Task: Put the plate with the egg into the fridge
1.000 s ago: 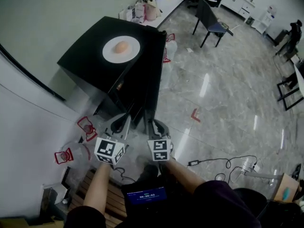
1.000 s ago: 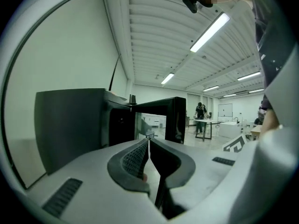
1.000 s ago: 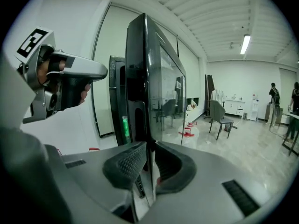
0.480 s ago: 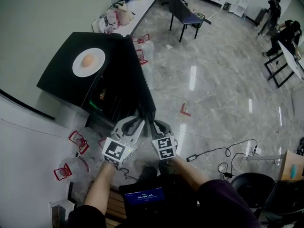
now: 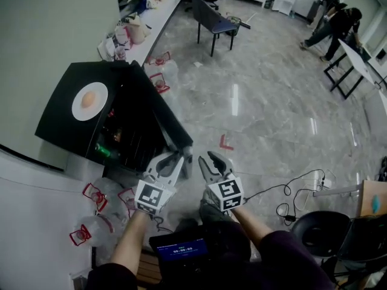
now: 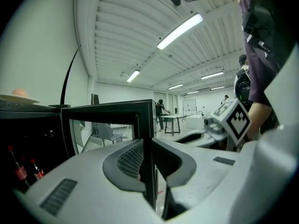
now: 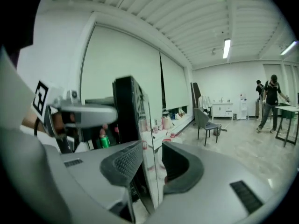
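Observation:
A white plate (image 5: 77, 108) with a brown egg (image 5: 88, 100) sits on top of the black fridge (image 5: 57, 125); the plate (image 6: 16, 99) also shows at the far left of the left gripper view. The fridge door (image 5: 158, 110) stands swung out towards me. My left gripper (image 5: 174, 158) is shut on the door's free edge (image 6: 149, 125), which is pinched between its pads. My right gripper (image 5: 209, 162) is just to the right of that corner. Its jaws are opening, with the door edge (image 7: 148, 139) between them and a gap at the right pad (image 7: 175, 164).
Inside the fridge are a green can (image 5: 101, 151) and dark bottles (image 6: 18, 171). Water jugs with red handles (image 5: 91, 198) lie left of my arms. Cables (image 5: 284, 198) run over the floor at right. A chair (image 5: 211, 17), a cluttered counter (image 5: 136, 29) and people (image 5: 329, 17) are further off.
The fridge door has swung further open with the left gripper on it. The right gripper's jaws have parted and it has shifted slightly right of the left one.

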The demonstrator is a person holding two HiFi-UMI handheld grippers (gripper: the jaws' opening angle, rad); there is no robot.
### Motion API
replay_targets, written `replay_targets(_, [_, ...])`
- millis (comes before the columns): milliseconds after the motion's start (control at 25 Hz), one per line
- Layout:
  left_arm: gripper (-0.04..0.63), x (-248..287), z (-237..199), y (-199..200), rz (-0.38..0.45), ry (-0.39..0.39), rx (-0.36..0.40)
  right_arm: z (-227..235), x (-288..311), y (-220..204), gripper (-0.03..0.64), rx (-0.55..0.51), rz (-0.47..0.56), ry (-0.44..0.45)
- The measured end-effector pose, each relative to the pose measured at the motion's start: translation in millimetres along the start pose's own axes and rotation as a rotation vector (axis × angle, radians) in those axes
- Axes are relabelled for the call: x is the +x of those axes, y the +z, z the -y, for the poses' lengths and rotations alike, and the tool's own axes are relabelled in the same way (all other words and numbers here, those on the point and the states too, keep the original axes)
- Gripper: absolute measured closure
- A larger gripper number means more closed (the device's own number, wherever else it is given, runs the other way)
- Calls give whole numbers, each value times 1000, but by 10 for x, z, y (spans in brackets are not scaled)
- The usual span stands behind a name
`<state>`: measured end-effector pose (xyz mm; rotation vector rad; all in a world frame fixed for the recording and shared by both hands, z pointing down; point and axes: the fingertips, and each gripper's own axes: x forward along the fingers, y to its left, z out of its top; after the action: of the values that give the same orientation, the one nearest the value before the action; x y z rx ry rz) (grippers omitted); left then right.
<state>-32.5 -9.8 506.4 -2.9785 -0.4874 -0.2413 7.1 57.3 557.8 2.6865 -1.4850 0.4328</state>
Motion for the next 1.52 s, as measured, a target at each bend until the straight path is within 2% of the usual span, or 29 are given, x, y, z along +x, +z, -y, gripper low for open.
replay_targets(120, [572,210,69,47,-8,-6,-9,17,-133,681,492,11,128,42])
replay_targets(240, [572,456,121,71,6,-6,24,-52,-133,1100,375,-23,154,108])
replay_targets(440, [572,847,197,144,18,-5,41,228,157,1219,373,-97,107,111])
replay_targets(800, [572,1501,201,274,9,0,23,1051,440,1378,394,-143,89,294])
replay_targets(1000, [572,1554,-45,299,-2,97,-3,1676,714,1495,400,-137,90,351])
replay_targets(1200, [572,1460,-369,367,-2,212,-40,2153,1037,1644,400,-130,98,463])
replay_targets(1360, [572,1373,-577,515,-16,278,-71,2403,1304,1885,400,-95,112,544])
replay_targets(1520, [572,1286,-739,525,-27,329,-73,2539,1626,1979,399,-104,94,566])
